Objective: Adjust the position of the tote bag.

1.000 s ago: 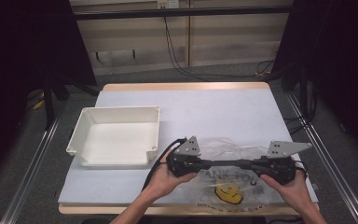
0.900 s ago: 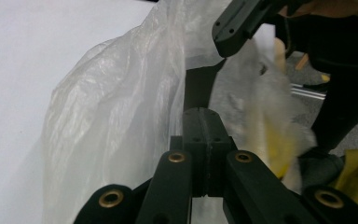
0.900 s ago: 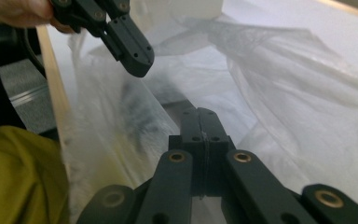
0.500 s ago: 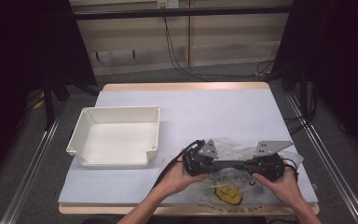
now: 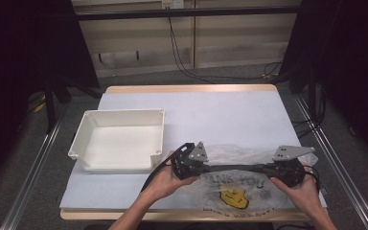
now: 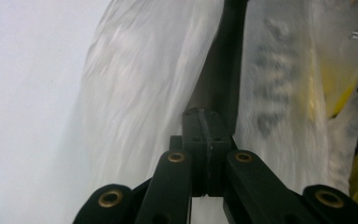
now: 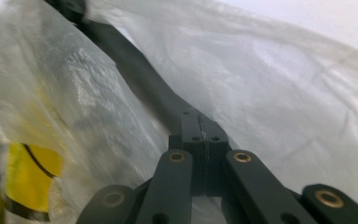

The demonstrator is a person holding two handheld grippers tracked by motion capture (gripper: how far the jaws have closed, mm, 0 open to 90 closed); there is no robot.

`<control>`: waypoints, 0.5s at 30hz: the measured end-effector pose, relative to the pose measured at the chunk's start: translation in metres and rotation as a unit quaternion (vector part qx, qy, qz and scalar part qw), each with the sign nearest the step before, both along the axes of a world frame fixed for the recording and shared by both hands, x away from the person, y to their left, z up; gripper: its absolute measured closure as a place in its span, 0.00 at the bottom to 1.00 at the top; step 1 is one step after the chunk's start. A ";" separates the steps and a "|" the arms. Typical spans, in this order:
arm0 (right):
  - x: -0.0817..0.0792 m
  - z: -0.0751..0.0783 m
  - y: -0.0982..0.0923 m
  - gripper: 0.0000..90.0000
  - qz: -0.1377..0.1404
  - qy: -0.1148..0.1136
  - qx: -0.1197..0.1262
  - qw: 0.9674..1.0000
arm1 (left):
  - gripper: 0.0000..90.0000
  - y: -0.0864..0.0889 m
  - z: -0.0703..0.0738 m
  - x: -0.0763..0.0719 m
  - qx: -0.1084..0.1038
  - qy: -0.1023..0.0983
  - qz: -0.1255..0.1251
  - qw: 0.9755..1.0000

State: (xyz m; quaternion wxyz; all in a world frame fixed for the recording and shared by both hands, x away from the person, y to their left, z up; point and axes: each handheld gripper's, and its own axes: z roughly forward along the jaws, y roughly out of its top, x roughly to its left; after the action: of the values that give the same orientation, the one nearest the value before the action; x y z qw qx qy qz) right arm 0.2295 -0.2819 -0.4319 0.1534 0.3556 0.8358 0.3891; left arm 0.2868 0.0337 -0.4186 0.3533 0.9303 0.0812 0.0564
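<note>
A thin see-through plastic bag (image 5: 230,194) with "THANK YOU" lettering and a yellow smiley lies flat at the table's near right edge. Both hands hold their grippers low over it, pointing at each other. My left gripper (image 5: 229,167) is shut, its pads pressed together with nothing visible between them (image 6: 206,116). My right gripper (image 5: 243,167) is shut too (image 7: 199,119). Their tips nearly meet over the bag's upper part. In each gripper view the other gripper's black jaws run ahead across the crinkled plastic (image 6: 140,93) (image 7: 284,93).
A white rectangular bin (image 5: 124,113) stands empty at the left of the table, close to my left hand. The table's pale blue-white mat (image 5: 220,110) stretches bare beyond the bag. Metal rails run along both sides of the table.
Half a second ago the two grippers had drawn closer together over the bag. They have since pulled back apart to about where they were a second ago.
</note>
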 end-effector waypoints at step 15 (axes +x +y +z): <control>-0.007 -0.003 -0.023 1.00 -0.062 -0.010 -0.028 0.998 | 0.99 0.026 -0.011 0.001 0.009 0.002 0.030 0.999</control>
State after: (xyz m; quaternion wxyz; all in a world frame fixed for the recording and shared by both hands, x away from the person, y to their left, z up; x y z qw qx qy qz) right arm 0.2224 -0.3049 -0.4348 0.1957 0.3981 0.8214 0.3585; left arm 0.2877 0.0600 -0.4294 0.3432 0.9305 0.1095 0.0663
